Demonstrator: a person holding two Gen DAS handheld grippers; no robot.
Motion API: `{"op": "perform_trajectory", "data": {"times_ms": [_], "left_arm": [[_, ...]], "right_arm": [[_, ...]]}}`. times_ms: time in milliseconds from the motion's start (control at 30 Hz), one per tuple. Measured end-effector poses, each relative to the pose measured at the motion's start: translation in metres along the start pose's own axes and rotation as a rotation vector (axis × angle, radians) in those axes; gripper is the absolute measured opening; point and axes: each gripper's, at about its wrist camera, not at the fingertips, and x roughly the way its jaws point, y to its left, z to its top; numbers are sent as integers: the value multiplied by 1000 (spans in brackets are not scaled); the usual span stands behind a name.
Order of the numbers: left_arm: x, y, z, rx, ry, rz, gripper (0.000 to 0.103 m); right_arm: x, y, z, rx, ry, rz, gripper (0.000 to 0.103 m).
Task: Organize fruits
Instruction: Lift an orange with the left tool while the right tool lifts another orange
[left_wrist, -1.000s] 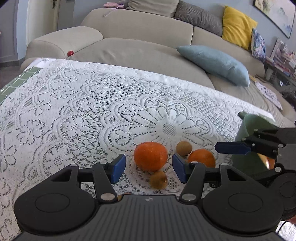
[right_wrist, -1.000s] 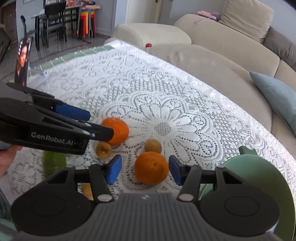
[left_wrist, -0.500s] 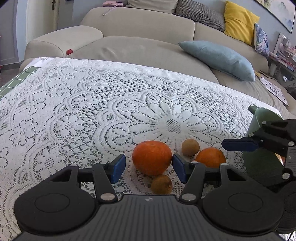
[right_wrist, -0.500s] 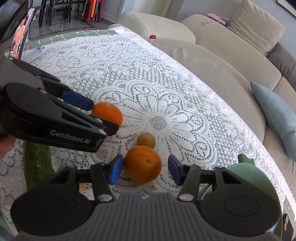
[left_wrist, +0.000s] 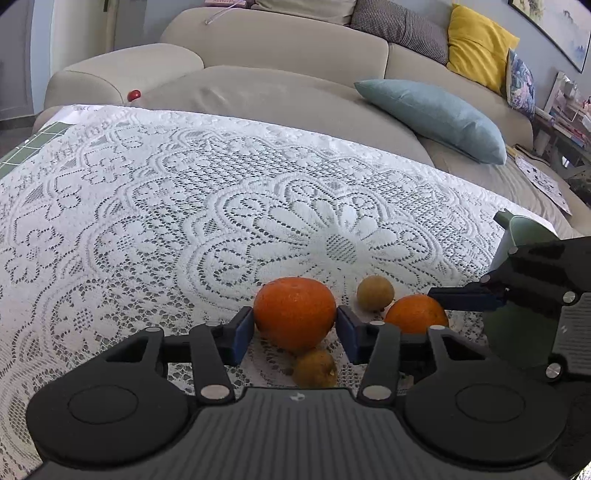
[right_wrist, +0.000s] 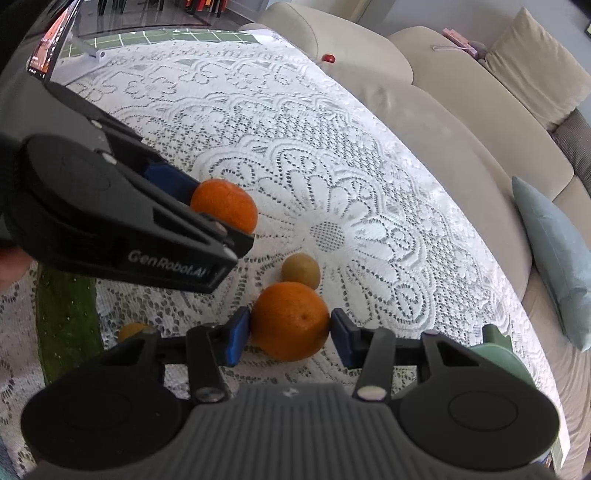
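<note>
Two oranges and two small brown kiwis lie on the white lace tablecloth (left_wrist: 184, 206). My left gripper (left_wrist: 294, 328) has its blue pads touching both sides of the left orange (left_wrist: 294, 312), which rests on the cloth. One kiwi (left_wrist: 316, 369) lies just under it, another kiwi (left_wrist: 375, 293) lies beyond. My right gripper (right_wrist: 290, 330) has its pads against both sides of the right orange (right_wrist: 290, 319), also on the cloth. That orange shows in the left wrist view (left_wrist: 415, 314). The left orange (right_wrist: 225, 203) and far kiwi (right_wrist: 301, 269) show in the right wrist view.
A green bowl (right_wrist: 498, 354) stands at the table's right edge, behind the right gripper (left_wrist: 524, 236). A green cucumber (right_wrist: 66, 325) and a small yellow fruit (right_wrist: 133, 330) lie at the near left. A beige sofa with a blue cushion (left_wrist: 432, 114) runs behind the table.
Both grippers have moved forward and closed in, so each orange now sits between pads that touch it. The oranges have not left the cloth.
</note>
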Motion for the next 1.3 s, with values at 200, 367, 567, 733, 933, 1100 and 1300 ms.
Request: {"op": "perform_trajectory", "data": {"times_ms": [200,367,567,733,933,1100,1300], "left_arm": [[1,-4,0,26,0,7,54],[3,-3,-1,20,3,-3,53],[0,-3,-3,22,-5,4,51],[-15,-9,-3,39,-48,30,51],[-36,-15,-1,42,-88,24,51],[-55,-23,0,52,-117,22,51],[-75,-27,0,37,-143,26,51]], "right_arm": [[0,1,0,0,3,-4,45],[1,1,0,8,2,-8,44],[-3,1,-1,13,-12,-13,44],[-19,-1,0,28,-58,-8,43],[-43,-3,2,46,-106,6,43],[-64,-6,1,80,-137,31,43],[-89,-11,-5,104,-178,38,43]]}}
